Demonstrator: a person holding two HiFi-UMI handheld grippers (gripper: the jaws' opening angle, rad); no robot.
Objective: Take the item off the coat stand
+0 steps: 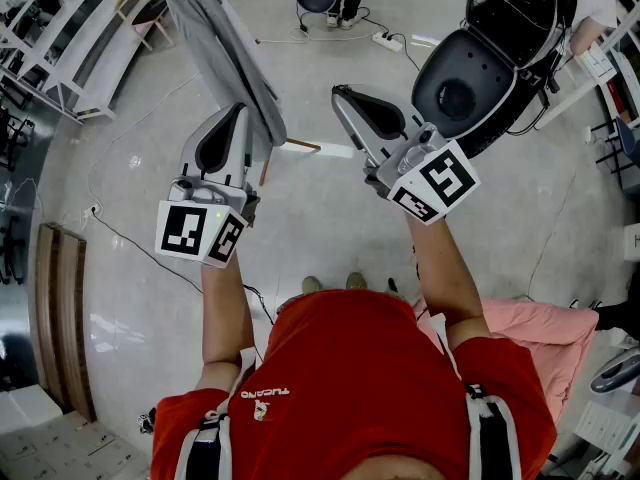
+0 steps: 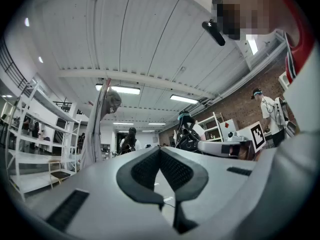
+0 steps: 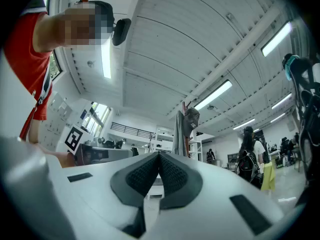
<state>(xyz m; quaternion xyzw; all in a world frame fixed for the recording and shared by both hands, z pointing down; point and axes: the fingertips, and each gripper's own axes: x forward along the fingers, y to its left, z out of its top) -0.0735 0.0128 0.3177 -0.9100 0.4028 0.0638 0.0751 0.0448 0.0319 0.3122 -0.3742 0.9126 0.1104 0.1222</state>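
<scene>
A coat stand [image 1: 262, 158] rises at the top of the head view with a long grey garment [image 1: 225, 38] hanging from it. In the left gripper view the grey garment [image 2: 95, 134] hangs at the left, with a dark cap [image 2: 113, 102] on the stand's top. The right gripper view shows the same garment [image 3: 179, 133] and cap [image 3: 192, 118] straight ahead, some way off. My left gripper [image 1: 242, 110] is shut and empty, its tip just beside the garment's lower edge. My right gripper [image 1: 340, 91] is also shut and empty, to the right of the stand.
A black chair-like frame [image 1: 480, 68] stands at the upper right. White shelving [image 1: 80, 38] runs along the upper left. A pink cloth [image 1: 540, 333] lies at the lower right, and a power strip [image 1: 385, 38] with cables is on the floor. A person [image 3: 248, 156] stands farther off.
</scene>
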